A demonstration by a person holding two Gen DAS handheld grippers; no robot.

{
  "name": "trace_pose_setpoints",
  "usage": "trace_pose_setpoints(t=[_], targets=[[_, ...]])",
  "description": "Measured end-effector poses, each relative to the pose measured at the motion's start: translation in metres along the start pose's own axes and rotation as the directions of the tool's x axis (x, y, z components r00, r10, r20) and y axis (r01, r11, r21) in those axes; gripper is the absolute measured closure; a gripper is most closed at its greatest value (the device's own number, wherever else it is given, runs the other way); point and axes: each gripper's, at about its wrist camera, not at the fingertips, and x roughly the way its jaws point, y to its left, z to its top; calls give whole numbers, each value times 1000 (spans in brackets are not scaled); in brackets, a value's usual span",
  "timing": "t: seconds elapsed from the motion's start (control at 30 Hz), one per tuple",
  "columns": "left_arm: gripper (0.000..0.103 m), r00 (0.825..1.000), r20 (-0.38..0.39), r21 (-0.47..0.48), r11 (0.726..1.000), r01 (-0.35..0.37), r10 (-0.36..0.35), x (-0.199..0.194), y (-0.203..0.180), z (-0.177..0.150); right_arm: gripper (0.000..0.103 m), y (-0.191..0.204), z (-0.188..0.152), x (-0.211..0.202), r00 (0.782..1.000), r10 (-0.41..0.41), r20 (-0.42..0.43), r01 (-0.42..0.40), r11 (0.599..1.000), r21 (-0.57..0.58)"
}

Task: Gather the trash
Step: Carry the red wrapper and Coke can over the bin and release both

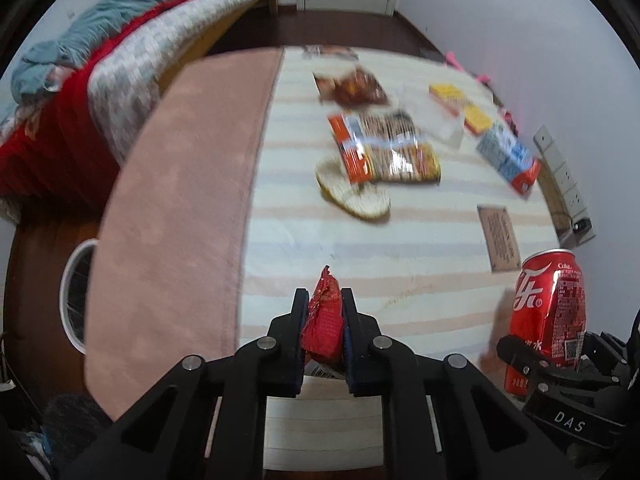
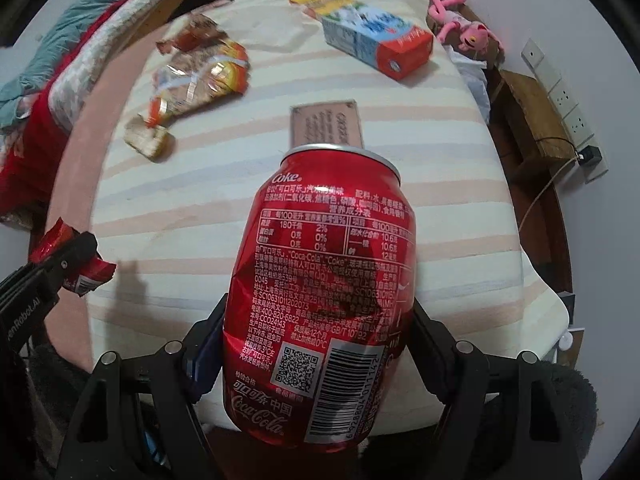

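My left gripper [image 1: 323,312] is shut on a crumpled red snack wrapper [image 1: 324,320], held above the near edge of the striped cloth [image 1: 320,240]. The wrapper also shows in the right wrist view [image 2: 86,276] at the far left. My right gripper [image 2: 316,344] is shut on a dented red Coke can [image 2: 320,292], held upright above the cloth; the can shows in the left wrist view [image 1: 548,312] at the right. A large orange snack bag [image 1: 384,148], a brown wrapper [image 1: 352,88], a milk carton [image 2: 376,40] and yellow packets [image 1: 452,96] lie further back on the cloth.
A woven slipper [image 1: 352,196] lies under the snack bag. A brown card [image 2: 326,124] lies mid-cloth. A pink blanket [image 1: 180,200] covers the left side. A white-rimmed bin [image 1: 76,292] stands at the left. Wall sockets [image 2: 560,92] and a pink plush toy [image 2: 460,20] are at the right.
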Motion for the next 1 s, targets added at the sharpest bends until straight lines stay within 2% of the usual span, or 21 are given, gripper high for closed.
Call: trace_pose_setpoints(t=[0.27, 0.47, 0.63, 0.87, 1.0], targets=[[92, 987, 160, -40, 999, -17, 24, -69, 50, 23, 22, 45, 8, -54, 991, 90, 103, -83, 994, -67], [92, 967, 247, -94, 995, -42, 64, -117, 108, 33, 22, 110, 24, -95, 968, 198, 153, -172, 971, -165], [92, 944, 294, -165, 980, -106, 152, -146, 175, 35, 22, 182, 35, -114, 942, 299, 151, -252, 930, -267], [92, 926, 264, -280, 940, -195, 271, -152, 276, 22, 22, 310, 44, -105, 920, 383, 79, -317, 849, -422], [92, 939, 188, -360, 910, -206, 287, -128, 342, 10, 22, 384, 44, -75, 922, 387, 8, -335, 808, -485]])
